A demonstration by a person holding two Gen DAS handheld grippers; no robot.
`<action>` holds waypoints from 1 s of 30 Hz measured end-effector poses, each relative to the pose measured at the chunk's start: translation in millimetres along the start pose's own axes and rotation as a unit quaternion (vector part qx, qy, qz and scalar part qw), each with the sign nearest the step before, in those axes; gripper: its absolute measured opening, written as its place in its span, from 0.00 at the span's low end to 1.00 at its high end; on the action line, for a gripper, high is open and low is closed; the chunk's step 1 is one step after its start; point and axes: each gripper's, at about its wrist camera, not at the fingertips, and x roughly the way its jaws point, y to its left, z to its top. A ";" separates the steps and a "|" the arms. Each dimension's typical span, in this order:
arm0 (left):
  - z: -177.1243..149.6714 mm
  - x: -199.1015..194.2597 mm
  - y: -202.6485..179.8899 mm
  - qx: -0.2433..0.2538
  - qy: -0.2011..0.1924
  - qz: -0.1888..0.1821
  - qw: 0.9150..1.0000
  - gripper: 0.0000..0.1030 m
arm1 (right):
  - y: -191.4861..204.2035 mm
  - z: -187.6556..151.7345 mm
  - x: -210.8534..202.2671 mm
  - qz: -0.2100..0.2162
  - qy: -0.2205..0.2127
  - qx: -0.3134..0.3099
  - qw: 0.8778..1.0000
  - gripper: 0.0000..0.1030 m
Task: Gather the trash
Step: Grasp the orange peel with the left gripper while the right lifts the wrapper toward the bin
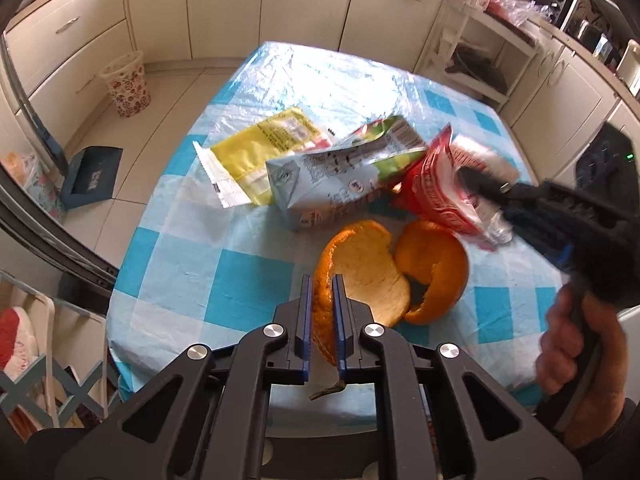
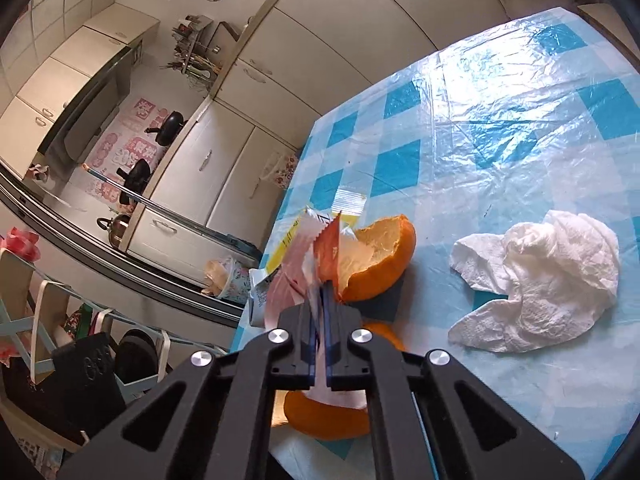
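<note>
My left gripper (image 1: 322, 280) is shut on an orange peel (image 1: 360, 268), holding its near edge over the checked table (image 1: 224, 280). A second peel half (image 1: 436, 268) lies beside it. My right gripper (image 1: 466, 172) is shut on a red and white wrapper (image 1: 436, 192); in the right wrist view that wrapper (image 2: 304, 264) stands up between the right gripper's (image 2: 319, 300) fingers. A grey drink carton (image 1: 336, 176) and a yellow packet (image 1: 256, 148) lie behind. A crumpled white tissue (image 2: 552, 280) lies on the table to the right. Orange peel (image 2: 384, 260) shows just past the wrapper.
A flowered waste basket (image 1: 126, 84) stands on the floor at the far left of the table. A dustpan (image 1: 94, 178) lies on the floor nearer. Cabinets ring the room. A rack (image 1: 48, 352) stands by the table's near left corner.
</note>
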 end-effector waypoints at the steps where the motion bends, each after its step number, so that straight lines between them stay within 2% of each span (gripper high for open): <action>1: -0.9 2.9 -0.1 0.002 0.005 0.006 1.000 0.08 | -1.9 0.8 -6.1 0.006 -0.006 0.004 1.000 0.03; 5: -2.5 10.4 0.7 0.004 0.017 0.024 1.000 0.05 | -4.3 3.1 -27.0 0.027 -0.028 0.012 0.999 0.03; 9: 0.2 -2.6 1.1 0.001 -0.001 0.015 1.000 0.05 | -6.0 5.6 -51.2 0.045 -0.052 0.015 0.997 0.03; 17: 8.2 -47.9 10.1 -0.022 -0.058 -0.040 0.997 0.05 | -5.6 2.7 -95.1 0.052 -0.093 0.004 0.994 0.03; 20: 8.1 -55.5 10.8 -0.024 -0.070 -0.042 0.996 0.05 | -8.6 1.7 -112.1 0.056 -0.109 0.006 0.992 0.03; 24: 5.4 -53.5 8.0 -0.023 -0.065 -0.038 0.997 0.05 | -11.5 -1.9 -116.5 0.039 -0.113 0.005 0.993 0.03; 30: 2.1 -63.9 11.5 -0.027 -0.074 -0.042 0.996 0.05 | -13.3 -4.4 -131.3 0.057 -0.134 0.006 0.989 0.03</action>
